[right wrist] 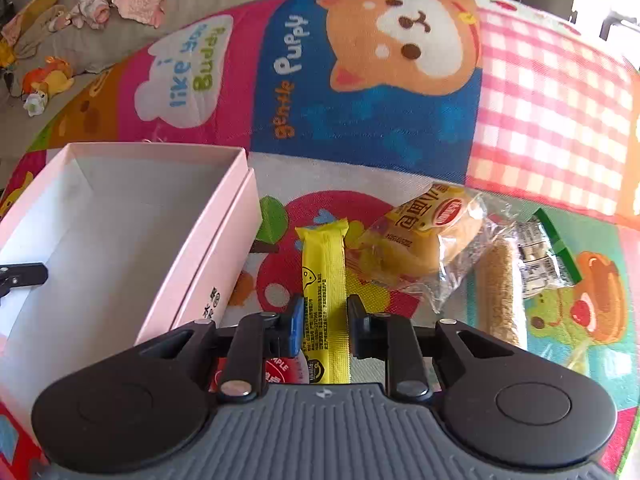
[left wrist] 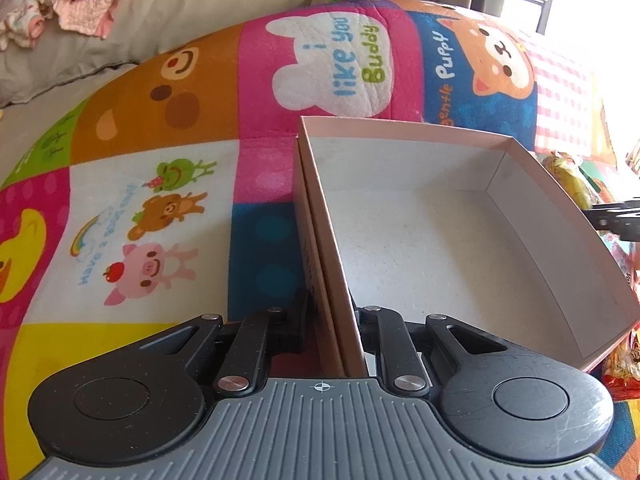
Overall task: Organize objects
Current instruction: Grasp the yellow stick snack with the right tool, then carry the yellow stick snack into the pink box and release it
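Observation:
An open pink cardboard box with a bare white inside sits on the colourful play mat. My left gripper is shut on the box's left wall, one finger on each side of it. The box also shows at the left of the right wrist view. My right gripper is open, its fingers standing on either side of a long yellow snack stick that lies on the mat, apart from it. Beside it lie a bagged yellow bun and a beige wafer stick in clear wrap.
The cartoon play mat covers the floor. A grey sofa cushion with pink baby clothes lies behind it. Small plush toys sit at the far left. More snack packets lie right of the box.

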The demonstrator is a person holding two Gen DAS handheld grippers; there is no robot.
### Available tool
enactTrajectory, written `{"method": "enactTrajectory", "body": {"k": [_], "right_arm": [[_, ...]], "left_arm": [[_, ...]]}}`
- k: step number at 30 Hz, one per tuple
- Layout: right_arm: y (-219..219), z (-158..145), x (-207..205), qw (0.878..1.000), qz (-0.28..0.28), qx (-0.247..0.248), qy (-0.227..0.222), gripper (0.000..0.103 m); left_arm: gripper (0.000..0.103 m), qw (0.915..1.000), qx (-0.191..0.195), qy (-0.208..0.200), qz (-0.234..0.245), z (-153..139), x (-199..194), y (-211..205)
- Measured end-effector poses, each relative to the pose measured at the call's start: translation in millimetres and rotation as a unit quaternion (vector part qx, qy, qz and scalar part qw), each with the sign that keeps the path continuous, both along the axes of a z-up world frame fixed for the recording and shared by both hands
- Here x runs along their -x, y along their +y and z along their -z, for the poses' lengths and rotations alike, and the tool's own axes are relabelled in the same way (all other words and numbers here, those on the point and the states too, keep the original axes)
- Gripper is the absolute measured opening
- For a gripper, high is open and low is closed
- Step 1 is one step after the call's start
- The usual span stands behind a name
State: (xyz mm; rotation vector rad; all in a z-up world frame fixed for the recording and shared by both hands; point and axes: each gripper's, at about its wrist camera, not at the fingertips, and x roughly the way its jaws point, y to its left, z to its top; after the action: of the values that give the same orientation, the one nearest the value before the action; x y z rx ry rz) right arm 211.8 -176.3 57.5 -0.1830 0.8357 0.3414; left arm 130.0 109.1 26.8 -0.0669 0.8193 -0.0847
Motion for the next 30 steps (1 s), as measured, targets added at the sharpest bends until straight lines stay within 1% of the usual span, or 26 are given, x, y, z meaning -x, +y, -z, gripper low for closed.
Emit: {"method": "enactTrajectory", "body": {"k": [3,6,9,12,16,19,21,23,24,26,28,30], "right_arm": [[-20.4,-36.9,39.0,0.999,-0.003,-0.033,-0.02,0.021],[-31.3,-70.0,82.0,0.998,-0.012,-0.048,-0.036,0.021],[-27.4,-94.3,114.0,0.997,-0.032,-0.059,-0.038,0.021],[-15.9,-115.1,131.3,0.995,-0.059,-0.08,-0.033,0.021],[21.4,-130.7,124.1,0.989,-0.094,-0.111,-0.016,0.021],[62.9,-130.3,96.5,0.987,-0.102,-0.123,0.005,0.021],[91.9,-124.5,69.2,0.984,-0.111,-0.135,0.026,0.025],[115.5,-116.7,46.4,0.99,-0.08,-0.118,0.021,0.041],[122.5,-112.7,39.0,0.991,-0.069,-0.11,0.017,0.041],[117.9,-111.0,37.7,0.991,-0.063,-0.116,0.009,0.041],[103.0,-110.8,47.0,0.992,-0.063,-0.111,-0.008,0.042],[78.9,-108.2,62.7,0.993,-0.057,-0.1,-0.032,0.047]], "left_arm": [[0.017,1.0,-0.003,-0.005,0.0,0.4,2.1,-2.0],[0.016,1.0,0.002,-0.005,-0.005,0.6,3.8,-4.3],[0.016,1.0,0.004,-0.002,-0.007,0.3,4.1,-7.2],[0.017,1.0,0.003,0.0,-0.004,-0.1,5.8,-8.2],[0.017,0.9999,0.005,0.009,-0.003,-1.5,6.2,-7.5],[0.017,0.9999,0.009,0.012,-0.008,-1.6,5.2,-7.2],[0.017,0.9997,0.014,0.015,-0.012,-1.7,4.4,-6.3],[0.017,0.9997,0.015,0.014,-0.014,-1.4,5.4,-5.9],[0.017,0.9997,0.016,0.013,-0.014,-1.2,6.2,-5.9],[0.017,0.9997,0.018,0.01,-0.015,-0.5,7.9,-5.8],[0.017,0.9996,0.019,0.007,-0.017,-0.2,8.4,-5.8],[0.017,0.9996,0.021,0.005,-0.02,-0.1,9.0,-5.9]]}}
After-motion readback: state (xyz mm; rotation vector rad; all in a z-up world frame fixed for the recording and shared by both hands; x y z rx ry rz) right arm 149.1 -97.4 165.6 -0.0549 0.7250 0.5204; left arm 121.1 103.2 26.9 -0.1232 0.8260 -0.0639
